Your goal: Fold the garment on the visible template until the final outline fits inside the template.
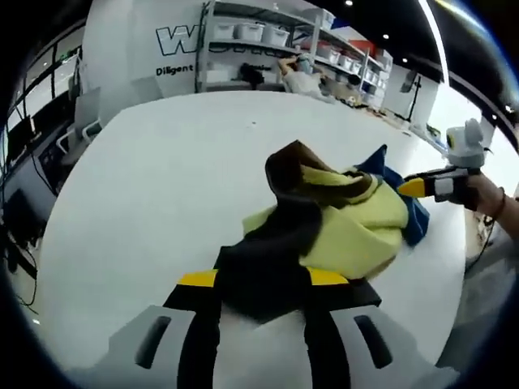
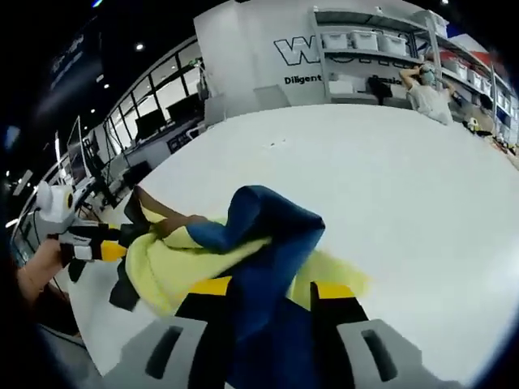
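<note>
Right now the garment (image 1: 324, 219), a bundle of yellow, dark brown and blue cloth, lies bunched on the white tabletop (image 1: 162, 186), nearer to the edge at which the person stands than to the far edge by the shelves.

From the left gripper view, the left hand-held gripper (image 1: 263, 284) has its two jaws on either side of a dark fold of the cloth and is clamped on it, the yellow-tipped jaws just showing at each side. The yellow part heaps up beyond the dark fold, with a brown flap standing at the top and a blue part at the far side. The right hand-held gripper (image 1: 422, 188) comes in from the right of this view, held by a hand (image 1: 486, 198), its yellow tip at the blue edge of the cloth.

From the right gripper view, the right hand-held gripper (image 2: 263, 296) is closed on a blue fold of the garment (image 2: 203, 251), which rises in a loop between its jaws. The yellow cloth spreads flat on the tabletop (image 2: 389, 178) behind it. The left hand-held gripper (image 2: 113, 247) shows at the left of this view, at the dark end of the cloth near the tabletop's edge.

Shelves (image 1: 268, 40) with white boxes stand past the far edge.
</note>
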`<state>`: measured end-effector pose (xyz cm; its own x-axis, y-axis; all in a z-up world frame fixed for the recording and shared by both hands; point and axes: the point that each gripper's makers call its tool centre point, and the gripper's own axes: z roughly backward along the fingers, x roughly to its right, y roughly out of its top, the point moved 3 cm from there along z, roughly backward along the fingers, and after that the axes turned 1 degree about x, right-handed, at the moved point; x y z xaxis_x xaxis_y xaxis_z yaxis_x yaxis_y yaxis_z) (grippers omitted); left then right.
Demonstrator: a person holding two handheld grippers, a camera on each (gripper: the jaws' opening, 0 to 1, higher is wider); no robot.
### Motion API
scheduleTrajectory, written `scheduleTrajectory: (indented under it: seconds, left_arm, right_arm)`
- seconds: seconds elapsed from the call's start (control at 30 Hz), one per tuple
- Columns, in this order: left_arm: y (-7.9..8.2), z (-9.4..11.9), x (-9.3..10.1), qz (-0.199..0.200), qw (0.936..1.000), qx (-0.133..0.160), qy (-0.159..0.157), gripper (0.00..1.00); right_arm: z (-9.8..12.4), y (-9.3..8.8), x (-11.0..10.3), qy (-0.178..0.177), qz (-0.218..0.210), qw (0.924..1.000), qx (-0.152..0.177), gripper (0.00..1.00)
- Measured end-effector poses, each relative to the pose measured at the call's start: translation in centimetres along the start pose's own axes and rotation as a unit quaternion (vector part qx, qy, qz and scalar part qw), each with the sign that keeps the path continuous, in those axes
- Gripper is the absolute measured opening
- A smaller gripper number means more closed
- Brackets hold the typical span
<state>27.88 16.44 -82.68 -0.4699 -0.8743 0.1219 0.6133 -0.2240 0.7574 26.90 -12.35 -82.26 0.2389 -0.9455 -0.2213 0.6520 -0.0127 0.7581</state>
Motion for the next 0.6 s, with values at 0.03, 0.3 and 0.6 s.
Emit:
scheduleTrajectory:
  seconds: [0.03, 0.3, 0.6]
  left_arm:
    - [-0.1, 0.0, -0.1, -0.003, 1.0000, -0.006, 0.001, 0.24]
    - [0.0, 0.1, -0.1, 0.006, 1.0000, -0.002, -0.008, 0.01]
    - [1.9, 1.9, -0.6, 0.009, 0.9992, 0.038, 0.010, 0.00]
  right_arm:
    - [-0.1, 0.0, 0.1, -0.001, -0.005, 1.0000, 0.001, 0.20]
    - [0.3, 0.3, 0.0, 0.000, -0.002, 1.0000, 0.003, 0.00]
    - [1.1, 1.4, 0.4, -0.018, 0.051, 0.9984, 0.017, 0.00]
